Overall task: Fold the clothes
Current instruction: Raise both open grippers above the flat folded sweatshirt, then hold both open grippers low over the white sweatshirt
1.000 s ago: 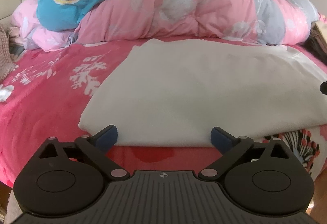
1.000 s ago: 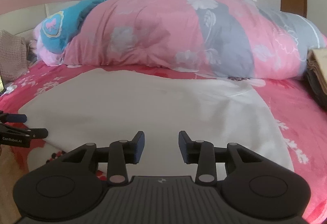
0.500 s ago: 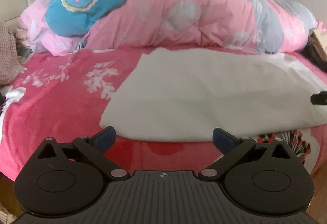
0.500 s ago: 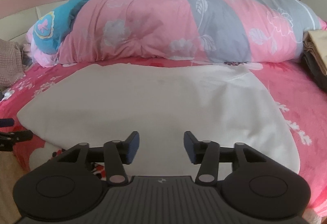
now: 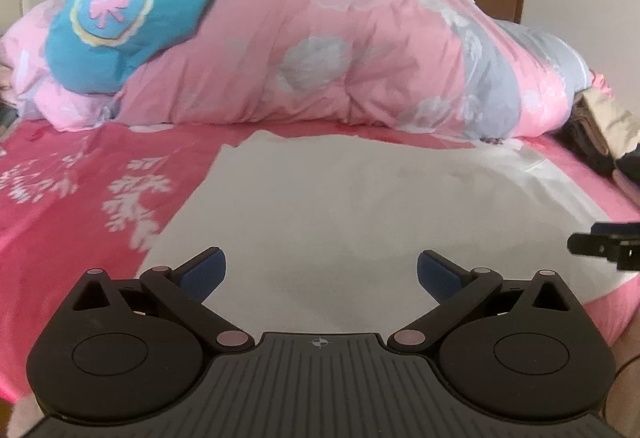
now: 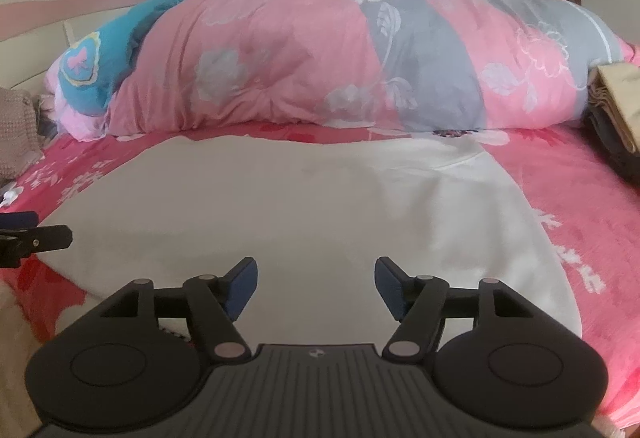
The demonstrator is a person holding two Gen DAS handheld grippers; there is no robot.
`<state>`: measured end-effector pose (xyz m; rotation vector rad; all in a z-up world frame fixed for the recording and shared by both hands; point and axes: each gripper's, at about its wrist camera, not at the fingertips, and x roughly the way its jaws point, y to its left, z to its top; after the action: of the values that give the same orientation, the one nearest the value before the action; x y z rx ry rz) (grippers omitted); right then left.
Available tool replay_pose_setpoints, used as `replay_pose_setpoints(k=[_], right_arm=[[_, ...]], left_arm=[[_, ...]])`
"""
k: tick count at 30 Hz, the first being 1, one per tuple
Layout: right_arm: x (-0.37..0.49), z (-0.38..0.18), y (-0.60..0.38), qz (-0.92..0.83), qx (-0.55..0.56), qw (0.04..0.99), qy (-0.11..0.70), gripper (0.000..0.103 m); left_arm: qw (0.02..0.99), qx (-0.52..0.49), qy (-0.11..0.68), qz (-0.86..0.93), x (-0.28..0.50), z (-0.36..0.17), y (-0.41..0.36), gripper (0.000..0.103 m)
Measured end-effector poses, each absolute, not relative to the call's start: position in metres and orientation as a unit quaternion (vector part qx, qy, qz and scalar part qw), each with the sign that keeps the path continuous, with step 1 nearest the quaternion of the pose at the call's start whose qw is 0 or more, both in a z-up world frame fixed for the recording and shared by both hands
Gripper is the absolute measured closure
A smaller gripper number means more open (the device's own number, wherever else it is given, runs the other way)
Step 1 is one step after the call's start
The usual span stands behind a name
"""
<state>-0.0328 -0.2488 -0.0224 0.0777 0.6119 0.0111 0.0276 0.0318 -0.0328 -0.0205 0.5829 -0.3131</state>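
Observation:
A white garment (image 5: 360,206) lies flat across the pink floral bed sheet (image 5: 72,182), and the right wrist view shows the same white garment (image 6: 280,206). My left gripper (image 5: 319,272) is open and empty, its blue pads over the garment's near left part. My right gripper (image 6: 315,284) is open with nothing between its fingers, above the near right part of the cloth. The right gripper's tip (image 5: 600,244) shows at the left view's right edge; the left gripper's tip (image 6: 36,240) shows at the right view's left edge.
A bunched pink and grey quilt (image 5: 360,62) and a blue cushion with a bow (image 5: 116,22) fill the back of the bed. Folded beige and dark clothes (image 6: 616,110) are stacked at the right. A knitted pink item (image 6: 16,126) lies far left.
Both grippers have moved forward over the garment's near edge. The right gripper's fingers have spread wider. The left gripper has shifted right, toward the cloth's middle.

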Motion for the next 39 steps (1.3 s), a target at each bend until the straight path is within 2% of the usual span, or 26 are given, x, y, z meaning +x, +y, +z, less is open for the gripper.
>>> replay_pose_setpoints(k=[6,8,10,16,24,39], right_arm=[[-0.015,-0.023,-0.252,-0.013,0.047,0.948,0.314,0.025],[-0.007,-0.024,-0.252,-0.019,0.045,0.947,0.317,0.020],[0.000,-0.025,-0.253,-0.024,0.045,0.947,0.318,0.010],[0.024,-0.033,-0.249,-0.037,0.030,0.942,0.331,0.002],[0.039,-0.049,-0.237,-0.051,-0.003,0.938,0.342,0.000],[0.039,-0.047,-0.245,-0.051,0.022,0.934,0.353,0.000]], left_arm=[[0.944,-0.010,0.299,-0.143,0.052,-0.038,0.019,0.000],[0.943,-0.010,0.303,-0.139,0.060,-0.040,0.015,0.000],[0.942,-0.010,0.307,-0.135,0.068,-0.041,0.011,0.000],[0.935,-0.008,0.333,-0.120,0.085,-0.052,0.005,0.000],[0.932,-0.003,0.349,-0.099,0.092,-0.055,0.000,0.000],[0.920,-0.019,0.385,-0.071,0.098,-0.053,-0.002,0.000]])
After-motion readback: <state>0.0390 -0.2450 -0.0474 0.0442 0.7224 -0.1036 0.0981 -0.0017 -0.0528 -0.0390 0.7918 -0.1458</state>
